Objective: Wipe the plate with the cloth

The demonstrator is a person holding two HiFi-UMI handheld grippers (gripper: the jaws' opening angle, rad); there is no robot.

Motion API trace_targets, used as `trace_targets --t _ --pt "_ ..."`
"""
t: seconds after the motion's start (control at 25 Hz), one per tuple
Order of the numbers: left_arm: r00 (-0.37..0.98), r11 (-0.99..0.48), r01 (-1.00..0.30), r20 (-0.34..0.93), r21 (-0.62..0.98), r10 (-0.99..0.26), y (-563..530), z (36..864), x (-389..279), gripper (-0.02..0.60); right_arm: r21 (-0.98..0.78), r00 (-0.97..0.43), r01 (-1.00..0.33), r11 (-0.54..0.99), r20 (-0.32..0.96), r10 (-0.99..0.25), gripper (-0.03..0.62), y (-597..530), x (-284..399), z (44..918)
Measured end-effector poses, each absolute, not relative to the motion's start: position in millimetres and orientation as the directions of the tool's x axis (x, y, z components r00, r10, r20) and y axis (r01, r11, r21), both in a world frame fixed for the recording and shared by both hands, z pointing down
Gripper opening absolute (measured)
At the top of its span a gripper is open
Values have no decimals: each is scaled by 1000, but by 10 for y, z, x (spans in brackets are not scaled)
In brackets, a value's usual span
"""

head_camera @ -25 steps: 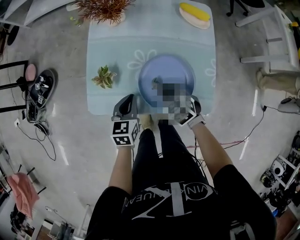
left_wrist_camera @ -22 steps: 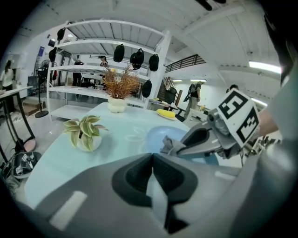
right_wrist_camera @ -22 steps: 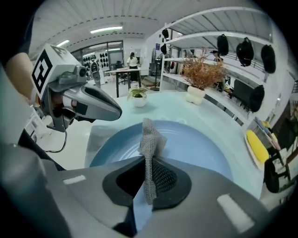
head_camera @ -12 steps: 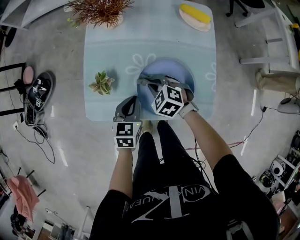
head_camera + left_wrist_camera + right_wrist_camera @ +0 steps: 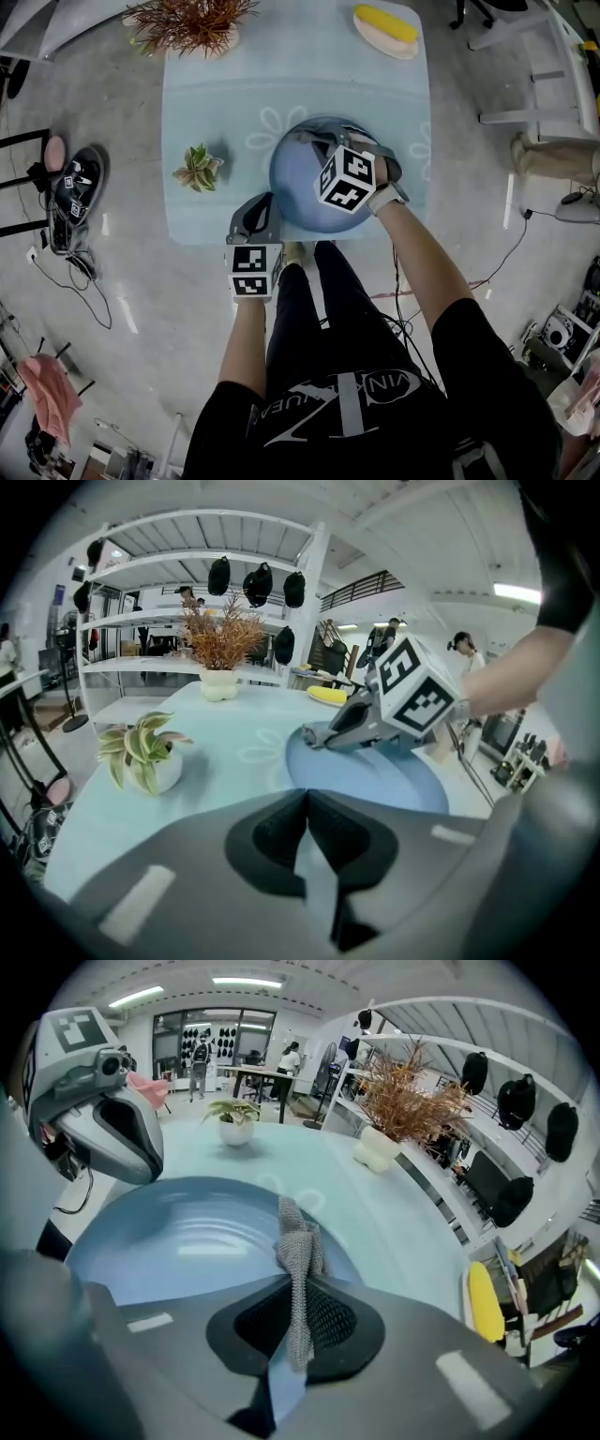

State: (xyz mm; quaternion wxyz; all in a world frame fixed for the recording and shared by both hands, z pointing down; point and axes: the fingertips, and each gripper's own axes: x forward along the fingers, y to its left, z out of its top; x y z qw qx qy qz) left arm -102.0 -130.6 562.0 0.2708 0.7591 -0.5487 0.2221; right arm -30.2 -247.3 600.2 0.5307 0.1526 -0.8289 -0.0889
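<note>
Pale blue table (image 5: 206, 84), front edge: right gripper (image 5: 298, 1288) pinching grey mesh cloth (image 5: 296, 1239) over round blue plate (image 5: 178, 1241); left gripper (image 5: 307, 799) closed, empty.

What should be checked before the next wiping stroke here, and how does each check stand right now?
1. Cloth gripped: ok. The right gripper is shut on the grey cloth.
2. Gripper over target: ok. It hangs over the blue plate.
3. Cloth touching the plate: cannot tell; no view shows the contact.
4. Plate steadied: not ok. The left gripper, fingers together and empty, sits at the table's near edge, not on the plate.
5. Room to sweep: ok. The small potted plant stands apart from the plate.
</note>
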Motion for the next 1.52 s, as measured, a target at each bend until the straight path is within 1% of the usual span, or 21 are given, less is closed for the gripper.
trace_targets --t 0.24,0.44,0.64,0.88,1.12,1.32,1.52 --pt "308 -233 -951 623 201 -719 -1303 5632 -1035 0 340 -297 -240 909 866 -403 26 -2533 108 6023" --pt "314 -219 -949 623 227 -717 -1289 5638 -1045 0 324 -228 -282 903 891 -391 26 -2364 410 6043" --pt "315 -241 -949 627 203 -712 -1292 5632 -1030 0 314 -199 -282 907 905 -375 26 -2183 560 6040" --pt "315 -235 -949 629 210 -711 -1283 5603 -1024 0 227 -182 -332 916 937 -298 26 -1837 696 6021" --pt "320 -238 -947 634 214 -704 -1268 5603 -1006 0 101 -216 -368 924 958 -190 26 -1455 708 6026" --pt "320 -241 -947 637 211 -701 -1265 5594 -1011 0 -25 -259 -358 933 963 -74 26 -1186 539 6022" --pt "320 -234 -947 634 219 -704 -1266 5598 -1006 0 -116 -296 -313 943 955 19 26 -975 313 6016"
